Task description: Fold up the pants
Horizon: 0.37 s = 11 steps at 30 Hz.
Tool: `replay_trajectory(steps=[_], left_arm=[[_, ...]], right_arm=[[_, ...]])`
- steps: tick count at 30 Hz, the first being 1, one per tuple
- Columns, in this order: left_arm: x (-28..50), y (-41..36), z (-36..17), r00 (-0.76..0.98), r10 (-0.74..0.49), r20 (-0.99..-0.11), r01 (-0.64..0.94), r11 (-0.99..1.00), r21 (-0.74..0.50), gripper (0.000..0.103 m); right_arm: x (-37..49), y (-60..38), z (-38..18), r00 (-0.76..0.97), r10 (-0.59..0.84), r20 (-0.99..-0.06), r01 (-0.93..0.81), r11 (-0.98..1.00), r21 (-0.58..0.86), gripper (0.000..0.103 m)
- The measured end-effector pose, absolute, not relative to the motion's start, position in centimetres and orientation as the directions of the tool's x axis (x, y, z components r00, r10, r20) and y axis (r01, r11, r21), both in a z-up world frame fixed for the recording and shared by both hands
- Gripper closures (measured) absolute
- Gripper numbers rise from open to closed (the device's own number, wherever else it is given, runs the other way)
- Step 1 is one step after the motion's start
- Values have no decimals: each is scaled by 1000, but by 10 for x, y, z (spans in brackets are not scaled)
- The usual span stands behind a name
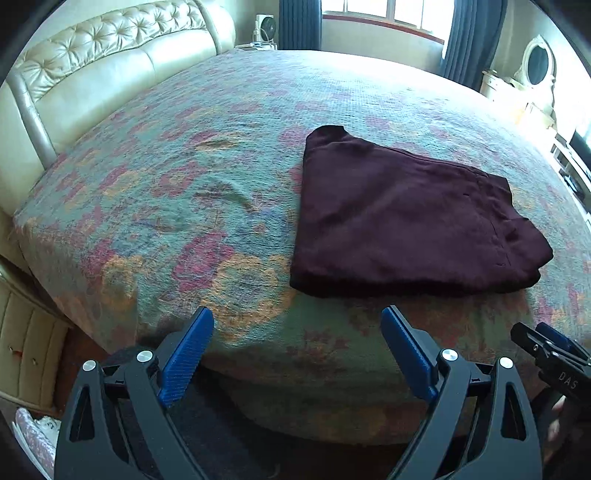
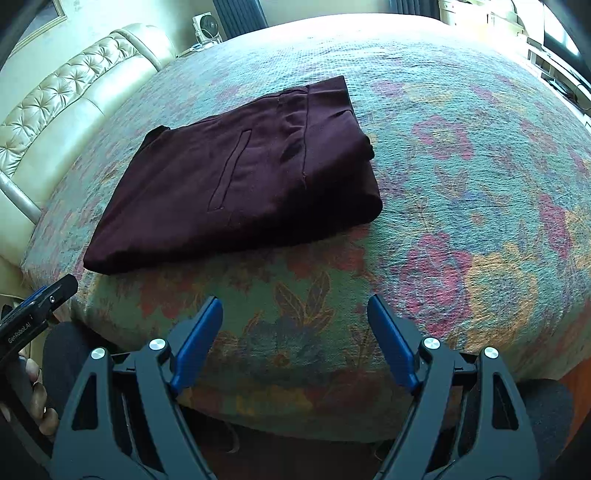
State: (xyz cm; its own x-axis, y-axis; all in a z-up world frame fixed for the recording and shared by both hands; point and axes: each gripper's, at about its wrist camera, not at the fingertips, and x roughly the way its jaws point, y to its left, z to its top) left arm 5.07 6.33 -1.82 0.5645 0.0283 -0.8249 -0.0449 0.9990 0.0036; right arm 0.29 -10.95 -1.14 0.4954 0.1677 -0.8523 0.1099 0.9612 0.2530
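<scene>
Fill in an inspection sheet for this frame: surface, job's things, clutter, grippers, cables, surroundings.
Surface: bed with floral cover, a few wrinkles.
Job's things: maroon pants folded into a compact stack, lying flat near the bed's near edge.
Clutter: nothing seen on the bed.
Grippers: left hand-held gripper open, empty, short of the pants; right hand-held gripper open, empty.
Cables: nothing seen.
Surroundings: tufted headboard, fan, curtained window.

The left gripper (image 1: 297, 321) is spread wide, its blue-padded fingers (image 1: 186, 356) parted with nothing between the jaws. The right gripper (image 2: 295, 310) is likewise spread wide and holds nothing. Each gripper's black tip shows at the outer edge of the other's view.
</scene>
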Motion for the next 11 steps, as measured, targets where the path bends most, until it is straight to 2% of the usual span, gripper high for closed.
replay_trajectory(steps=[3,7,11], left_arm=[[54,60,-9,601,18,-799,-6,1000,17,12],[82,73,2,601,-35,-798,8,999,-37,12],[137,90,5,607,0,-795,-9,1000,-6,12]], right_arm=[[3,-110,-11,492,172,-853,108,961,255,22],[12,-118,-1,500,195,-844,107,953,284,22],[45,-135,18,535,210,-819,99,947,307,22]])
